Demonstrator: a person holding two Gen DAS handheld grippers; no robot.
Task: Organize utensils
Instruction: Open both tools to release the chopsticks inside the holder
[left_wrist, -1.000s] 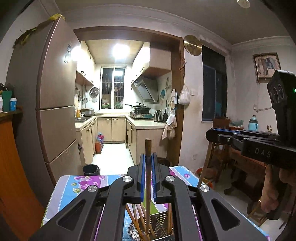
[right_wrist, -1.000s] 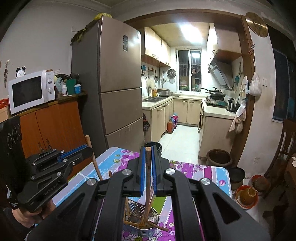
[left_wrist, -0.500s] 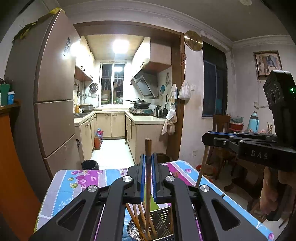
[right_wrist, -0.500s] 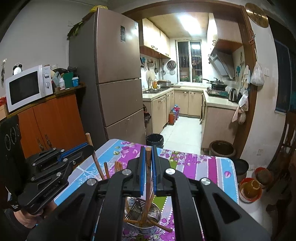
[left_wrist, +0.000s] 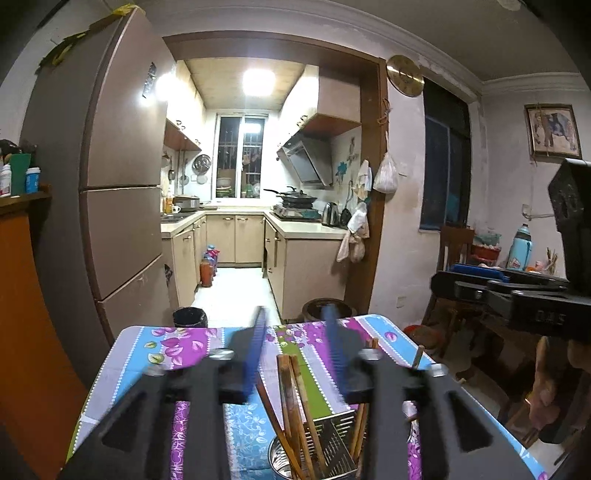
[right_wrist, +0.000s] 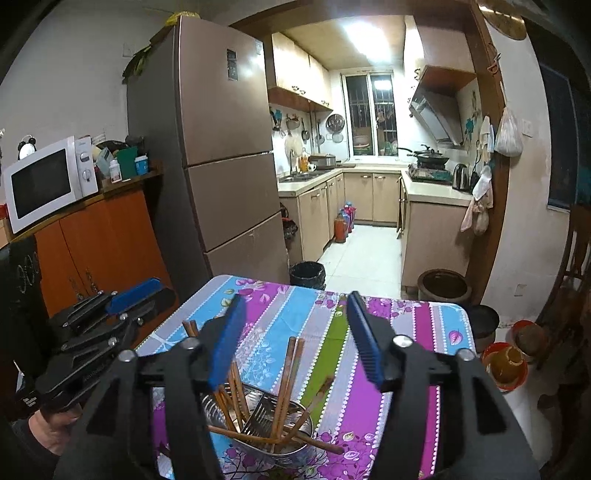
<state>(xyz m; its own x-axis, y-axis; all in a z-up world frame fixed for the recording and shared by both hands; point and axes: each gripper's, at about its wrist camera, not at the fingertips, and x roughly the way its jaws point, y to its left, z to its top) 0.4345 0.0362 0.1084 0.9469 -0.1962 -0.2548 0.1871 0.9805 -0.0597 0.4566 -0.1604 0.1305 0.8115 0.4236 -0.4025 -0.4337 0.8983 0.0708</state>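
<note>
Above a floral tablecloth (right_wrist: 280, 310), the left gripper (left_wrist: 295, 332) and right gripper (right_wrist: 295, 314) have both just been spreading their blue-padded jaws, with nothing pinched between them. Directly below, wooden chopsticks (right_wrist: 284, 384) stand and lean in a perforated metal holder (right_wrist: 266, 439) on the table. Behind, a brown refrigerator (right_wrist: 221, 147) flanks the lit kitchen doorway.

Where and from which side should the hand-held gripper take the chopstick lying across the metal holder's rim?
Probably its free end, sticking out past the metal holder's rim. Come from above with the jaws straddling it crosswise; it lies nearly flat, unlike the leaning ones.
</note>
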